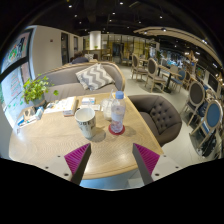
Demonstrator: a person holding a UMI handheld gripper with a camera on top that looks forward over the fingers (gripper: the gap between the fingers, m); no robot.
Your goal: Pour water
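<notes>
Purple-padded fingers (78,156) of the gripper (112,158) stand wide apart, holding nothing, over the wooden table (50,145). Beyond them — left to right — sit a potted plant (36,92), a mug (85,121) and, just beside it, the water bottle (117,112) — upright.

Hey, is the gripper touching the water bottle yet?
Apart. In the gripper view, the open gripper sits short of the water bottle, with bare table showing between its fingertips and the bottle's base.
</notes>
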